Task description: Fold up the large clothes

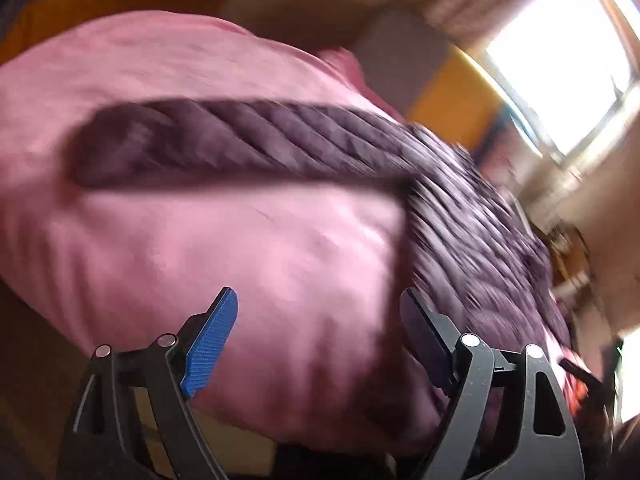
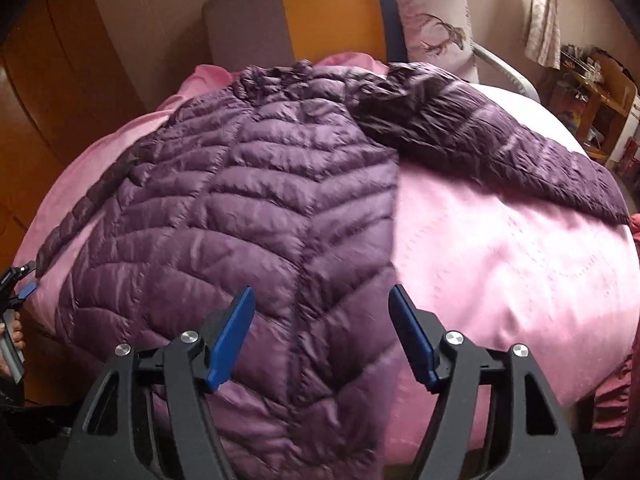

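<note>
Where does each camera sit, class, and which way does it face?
Left wrist: sits on the left gripper, looking down along its open fingers at the pink bedspread and one sleeve of the purple jacket; blurred; no hand shows.
Right wrist: sits on the right gripper, looking down over the jacket toward the headboard and pillow; a hand with the left gripper shows at the left edge.
Shared: jacket, bedspread, headboard.

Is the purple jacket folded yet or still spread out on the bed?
Spread out. The jacket lies flat on the pink bedcover, body unfolded, with both sleeves stretched out to its sides.
</note>
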Available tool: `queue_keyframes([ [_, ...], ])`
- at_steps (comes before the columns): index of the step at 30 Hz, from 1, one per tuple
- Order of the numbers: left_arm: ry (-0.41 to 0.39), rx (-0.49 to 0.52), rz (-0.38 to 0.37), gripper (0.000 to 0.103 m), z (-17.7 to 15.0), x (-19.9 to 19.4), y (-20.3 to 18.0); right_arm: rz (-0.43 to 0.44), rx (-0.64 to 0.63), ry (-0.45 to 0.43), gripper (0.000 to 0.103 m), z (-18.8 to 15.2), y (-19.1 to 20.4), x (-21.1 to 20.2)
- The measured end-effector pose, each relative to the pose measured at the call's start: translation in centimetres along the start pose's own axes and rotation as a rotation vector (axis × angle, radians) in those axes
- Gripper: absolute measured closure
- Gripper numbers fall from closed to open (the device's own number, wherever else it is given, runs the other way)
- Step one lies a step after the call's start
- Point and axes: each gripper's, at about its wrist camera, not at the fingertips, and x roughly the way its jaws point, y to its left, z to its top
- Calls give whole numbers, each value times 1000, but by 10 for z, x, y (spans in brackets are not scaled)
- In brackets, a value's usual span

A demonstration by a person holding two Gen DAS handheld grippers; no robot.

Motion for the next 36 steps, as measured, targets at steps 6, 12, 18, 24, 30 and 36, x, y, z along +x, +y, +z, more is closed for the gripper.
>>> queue_keyframes([
  [6,-167,-246,358,15,66,-2,91,169,-154,47,32,15,112,58],
  [12,-57,-278,328,81,98,41,136,193,-302,98,32,9,198,109],
  [18,-137,-141,436,99,148,53,137,213,-335,126,30,-12,211,129],
  [24,-158,-97,581,99,181,76,141,250,-293,151,22,-16,194,137],
  [30,-162,-178,589,83,148,80,151,282,-329,173,6,-12,194,137],
  [36,-310,-297,586,17,131,39,152,318,-257,145,16,8,172,113],
])
